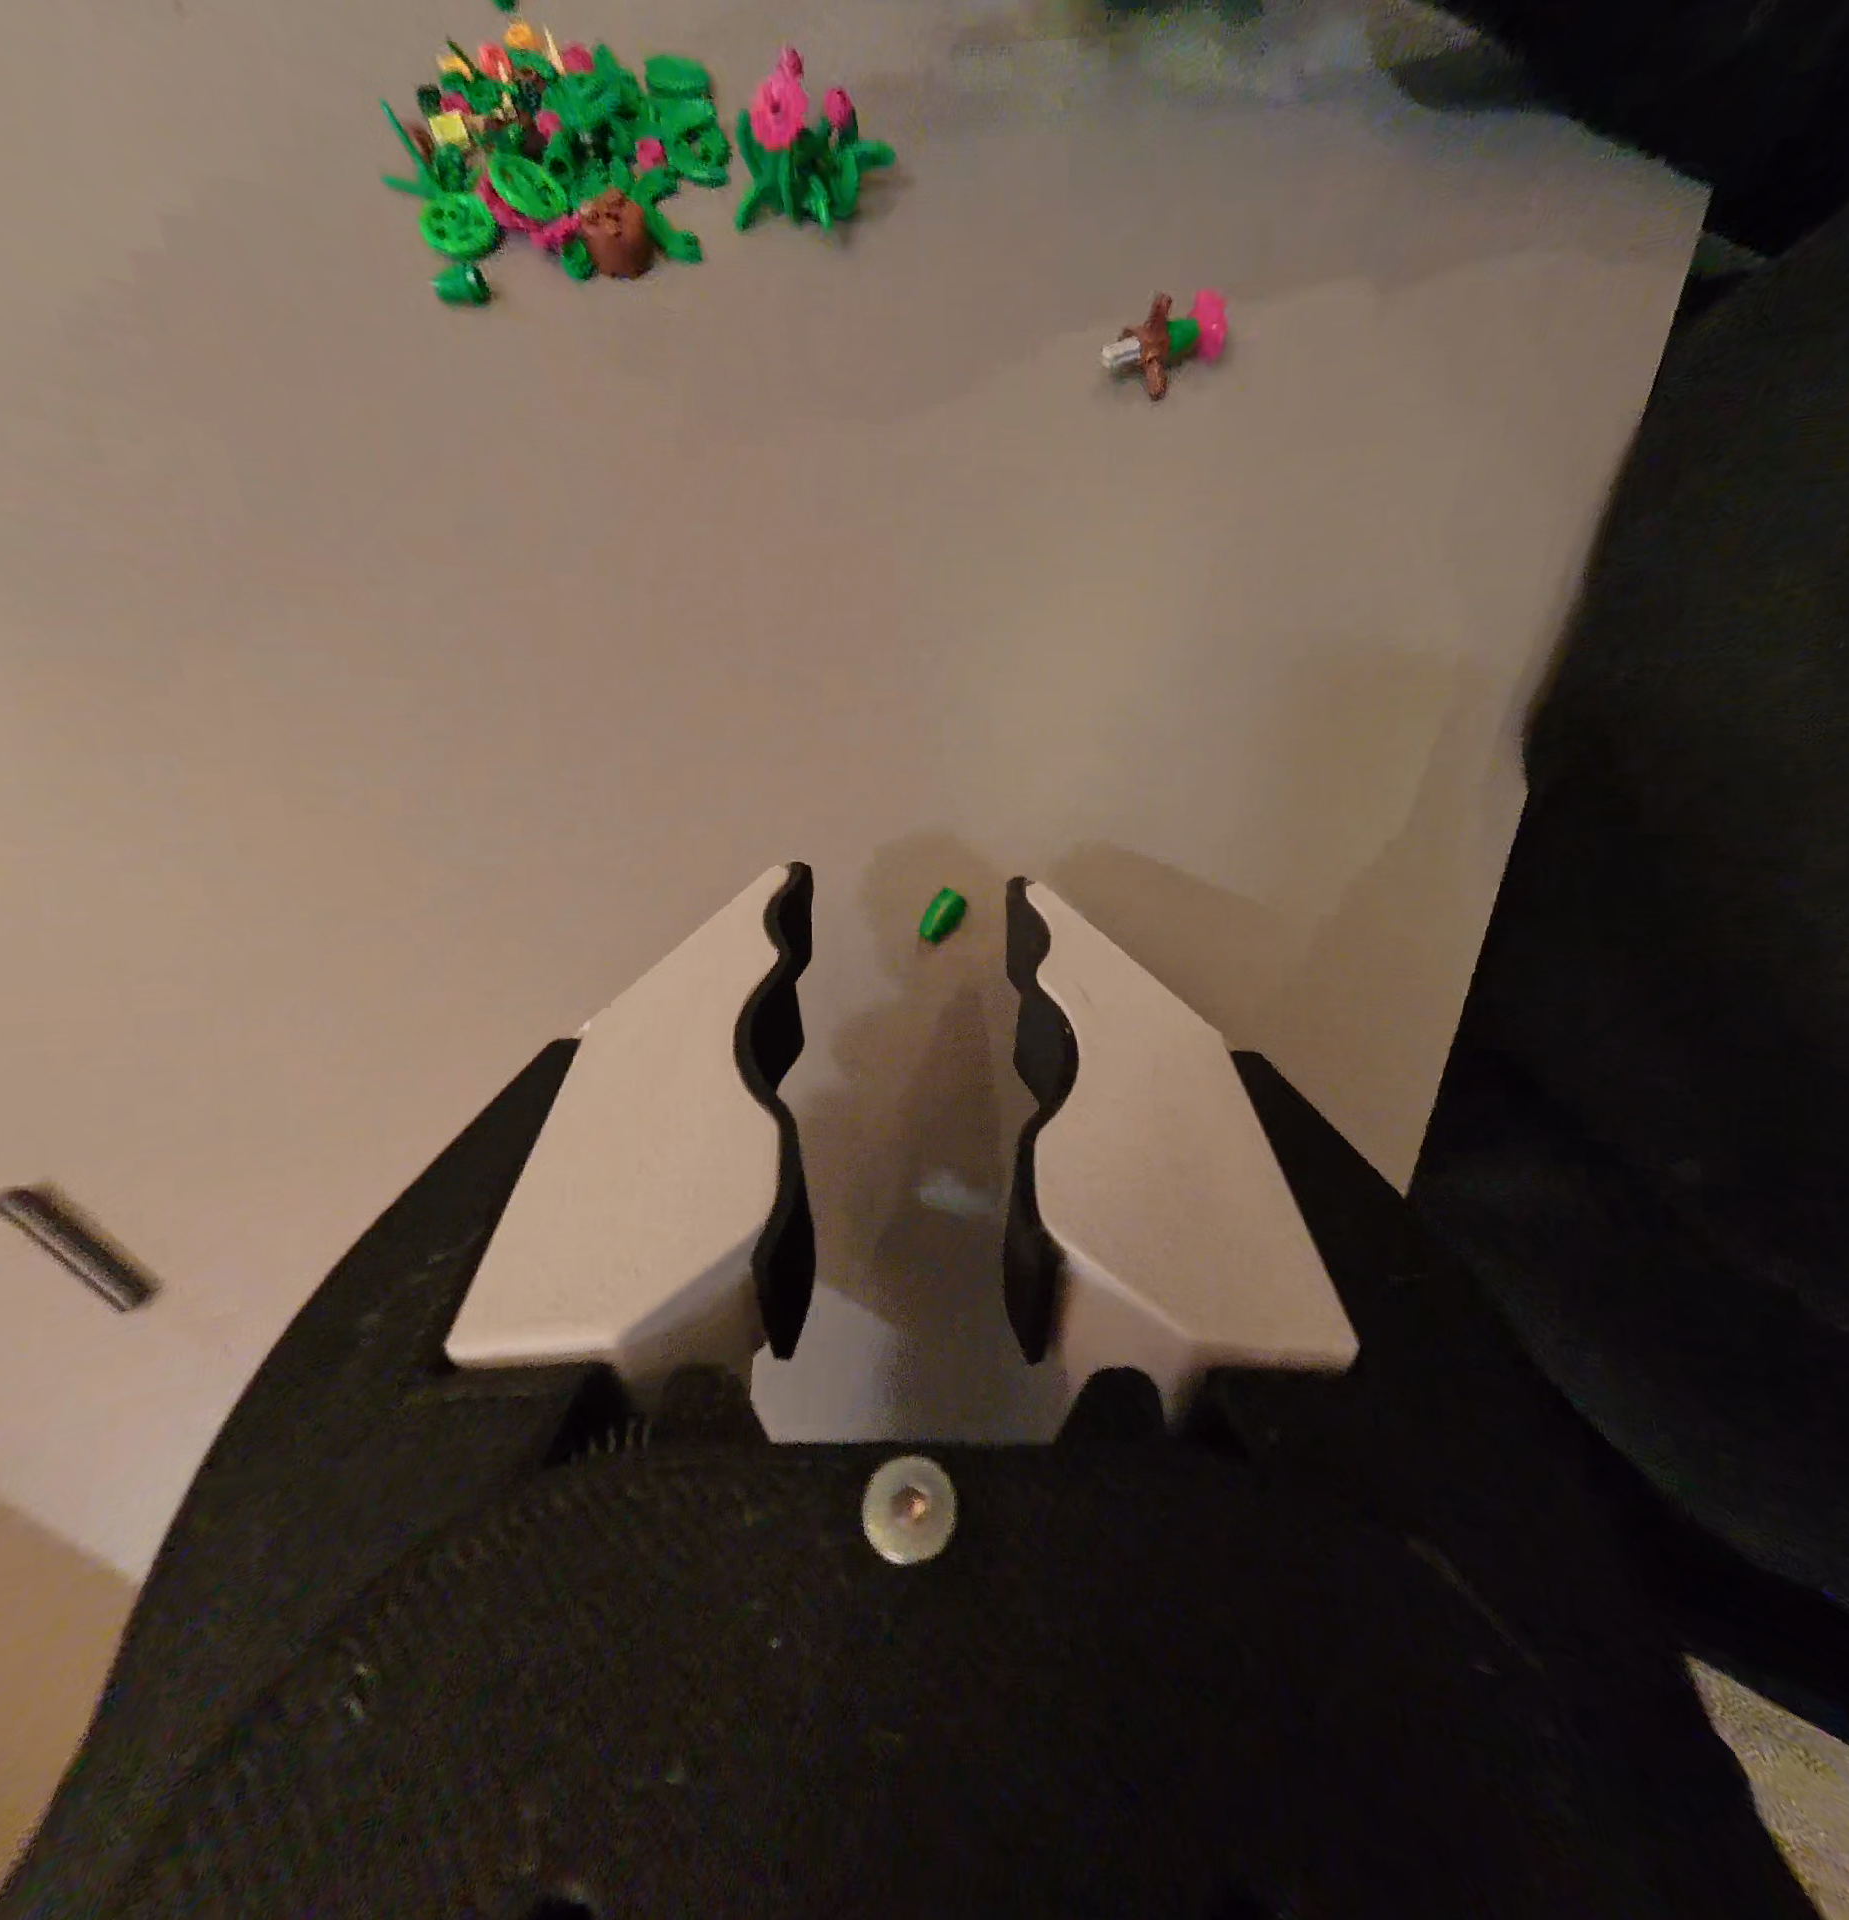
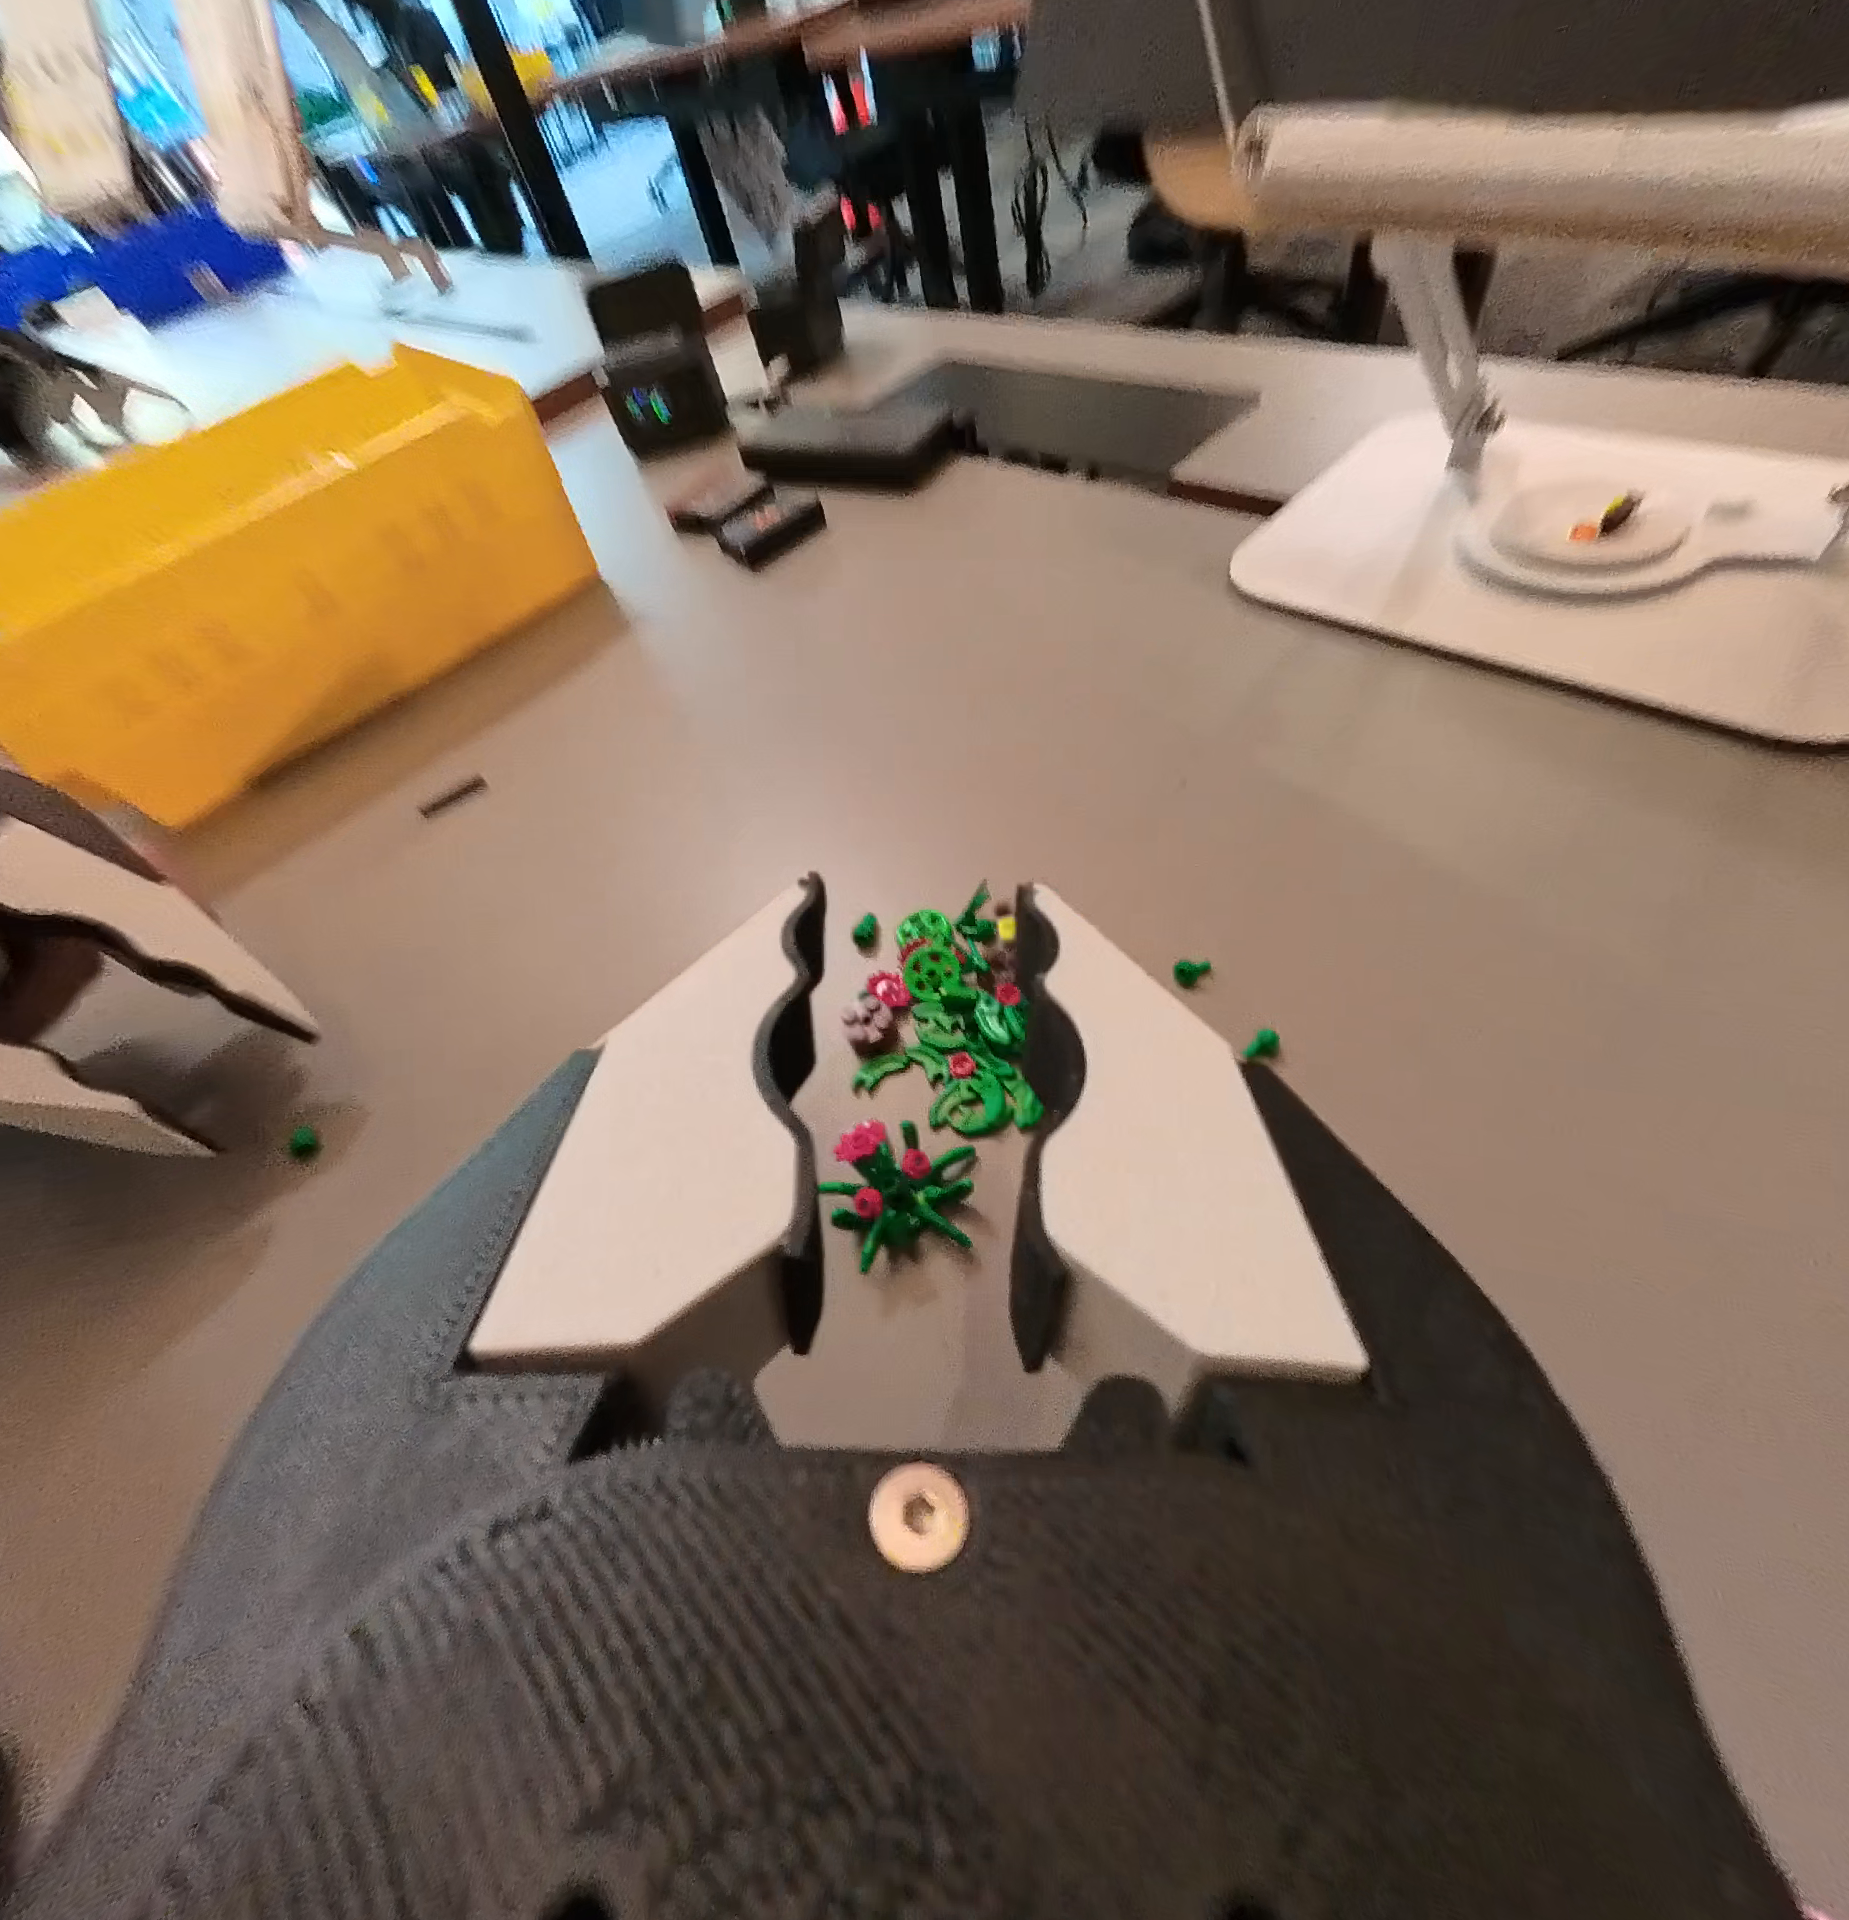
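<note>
My left gripper (image 1: 909,883) is open and empty just above the grey table (image 1: 691,623). A small green toy piece (image 1: 941,916) lies on the table between its fingertips, apart from both. A pile of green and pink toy plant pieces (image 1: 556,156) lies far ahead, with a built pink-flowered plant (image 1: 806,145) beside it and a small brown-and-pink stem piece (image 1: 1169,338) to the right. My right gripper (image 2: 920,894) is open and empty above the same pile (image 2: 951,1018) and the flowered plant (image 2: 899,1184). The left gripper's fingers (image 2: 120,997) show at the left of the right wrist view.
A yellow bin (image 2: 265,582) stands at the back left. A white stand base (image 2: 1574,582) sits at the back right. Small green pieces (image 2: 1190,971) lie loose right of the pile, one (image 2: 302,1143) near the left gripper. A short dark bar (image 2: 452,795) lies on the table. A dark-clothed person (image 1: 1730,727) is at the table's right edge. Left tips to right tips: about 25 centimeters. My left tips are about 20 centimeters from the flowered plant (image 2: 899,1184), my right tips only 9 centimeters.
</note>
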The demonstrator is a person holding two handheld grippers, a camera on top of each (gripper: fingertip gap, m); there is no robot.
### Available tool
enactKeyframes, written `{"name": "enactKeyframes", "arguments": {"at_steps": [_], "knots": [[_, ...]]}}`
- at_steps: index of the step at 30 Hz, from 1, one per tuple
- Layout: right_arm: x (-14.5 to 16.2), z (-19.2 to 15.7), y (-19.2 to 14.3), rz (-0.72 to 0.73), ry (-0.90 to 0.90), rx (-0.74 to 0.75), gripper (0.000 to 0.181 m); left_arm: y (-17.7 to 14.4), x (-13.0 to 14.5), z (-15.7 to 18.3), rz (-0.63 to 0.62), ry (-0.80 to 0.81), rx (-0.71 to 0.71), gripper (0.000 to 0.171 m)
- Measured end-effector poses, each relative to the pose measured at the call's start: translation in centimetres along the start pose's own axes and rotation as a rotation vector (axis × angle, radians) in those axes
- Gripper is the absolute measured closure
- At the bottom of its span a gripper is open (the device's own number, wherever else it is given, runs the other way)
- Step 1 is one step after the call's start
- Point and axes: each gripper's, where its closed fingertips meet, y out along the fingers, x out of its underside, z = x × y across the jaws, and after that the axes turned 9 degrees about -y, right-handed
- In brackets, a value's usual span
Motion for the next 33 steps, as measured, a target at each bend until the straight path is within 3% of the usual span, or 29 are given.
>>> {"name": "enactKeyframes", "arguments": {"at_steps": [6,10,15,20,23,27,33], "knots": [[-2.9,-1.6,-3.1,0.185,0.027,-0.093,0.141,1.4,1.2,0.1,-0.022,0.006,-0.009,0.137],[-2.4,-2.5,-4.2,0.199,0.019,-0.128,0.139,1.9,1.3,0.2,-0.057,0.037,-0.001,0.169],[-1.7,-1.6,-6.3,0.188,-0.057,-0.049,0.140,2.1,0.7,0.1,-0.050,0.062,0.000,0.170],[-3.2,2.9,-10.7,0.211,-0.158,0.188,0.140,3.5,-4.2,-0.8,0.071,0.138,-0.036,0.169],[-3.3,3.7,-12.0,0.200,-0.153,0.206,0.140,6.0,-8.6,-2.4,0.137,0.193,-0.056,0.168],[-3.3,3.6,-13.0,0.219,-0.165,0.215,0.142,10.7,-13.0,-4.5,0.122,0.136,-0.013,0.168],[-2.6,3.6,-14.2,0.252,-0.202,0.234,0.145,14.5,-14.4,-5.1,0.017,0.067,0.006,0.168]]}}
